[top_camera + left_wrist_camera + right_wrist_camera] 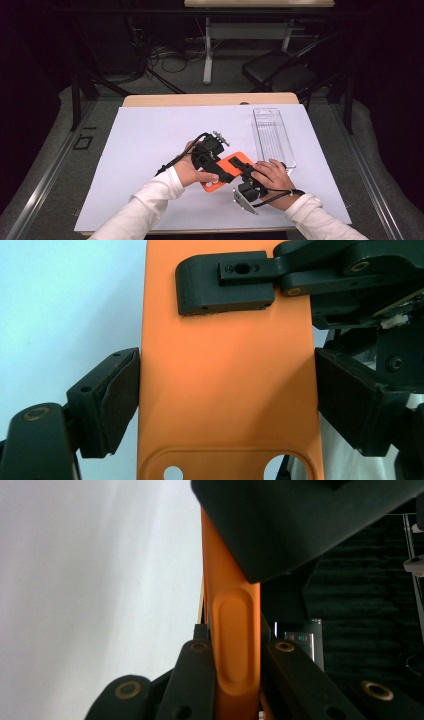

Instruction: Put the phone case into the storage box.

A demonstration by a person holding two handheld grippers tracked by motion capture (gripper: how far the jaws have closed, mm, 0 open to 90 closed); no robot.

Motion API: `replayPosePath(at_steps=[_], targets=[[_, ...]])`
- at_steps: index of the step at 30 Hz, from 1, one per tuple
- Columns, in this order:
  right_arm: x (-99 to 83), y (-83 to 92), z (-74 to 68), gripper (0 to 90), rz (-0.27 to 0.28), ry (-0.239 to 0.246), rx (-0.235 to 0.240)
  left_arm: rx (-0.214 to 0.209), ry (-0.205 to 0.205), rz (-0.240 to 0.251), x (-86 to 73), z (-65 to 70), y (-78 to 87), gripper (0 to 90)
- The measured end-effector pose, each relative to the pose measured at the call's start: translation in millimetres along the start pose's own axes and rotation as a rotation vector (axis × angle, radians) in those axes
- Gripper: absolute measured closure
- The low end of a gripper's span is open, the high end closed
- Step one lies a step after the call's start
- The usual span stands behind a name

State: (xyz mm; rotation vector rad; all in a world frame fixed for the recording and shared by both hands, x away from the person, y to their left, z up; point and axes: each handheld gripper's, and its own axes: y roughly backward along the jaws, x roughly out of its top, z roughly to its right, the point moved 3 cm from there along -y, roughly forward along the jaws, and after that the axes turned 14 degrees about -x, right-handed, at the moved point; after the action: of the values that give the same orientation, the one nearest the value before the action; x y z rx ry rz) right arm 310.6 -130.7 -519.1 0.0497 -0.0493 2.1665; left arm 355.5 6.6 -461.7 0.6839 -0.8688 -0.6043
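So the orange phone case (227,172) sits just off the white mat, mid-table near the front edge, long axis running roughly 8 to 2 o'clock. The left gripper (225,390) spans its width, jaws wide and clamped on both long edges. The right gripper (235,680) pinches the thin side edge at the 2 o'clock end.
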Motion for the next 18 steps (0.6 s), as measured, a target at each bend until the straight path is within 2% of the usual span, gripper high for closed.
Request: replayPosePath(at_steps=[5,9,13,18], targets=[[-0.3,-0.1,-0.7,86.7,-0.004,-0.001,0.006,0.012,-0.003,0.001,-0.1,0.1,0.2,14.6],[-0.8,-0.4,-0.6,86.7,-0.007,-0.004,0.01,0.026,-0.031,-0.001,-0.7,1.1,0.4,13.9],[-2.3,-0.9,0.2,86.7,-0.007,0.0,0.012,0.037,-0.036,-0.004,-2.2,1.8,1.7,11.9],[-6.4,-1.2,0.3,86.7,-0.023,-0.028,0.027,0.046,-0.041,0.009,-4.9,2.9,6.6,11.7]])
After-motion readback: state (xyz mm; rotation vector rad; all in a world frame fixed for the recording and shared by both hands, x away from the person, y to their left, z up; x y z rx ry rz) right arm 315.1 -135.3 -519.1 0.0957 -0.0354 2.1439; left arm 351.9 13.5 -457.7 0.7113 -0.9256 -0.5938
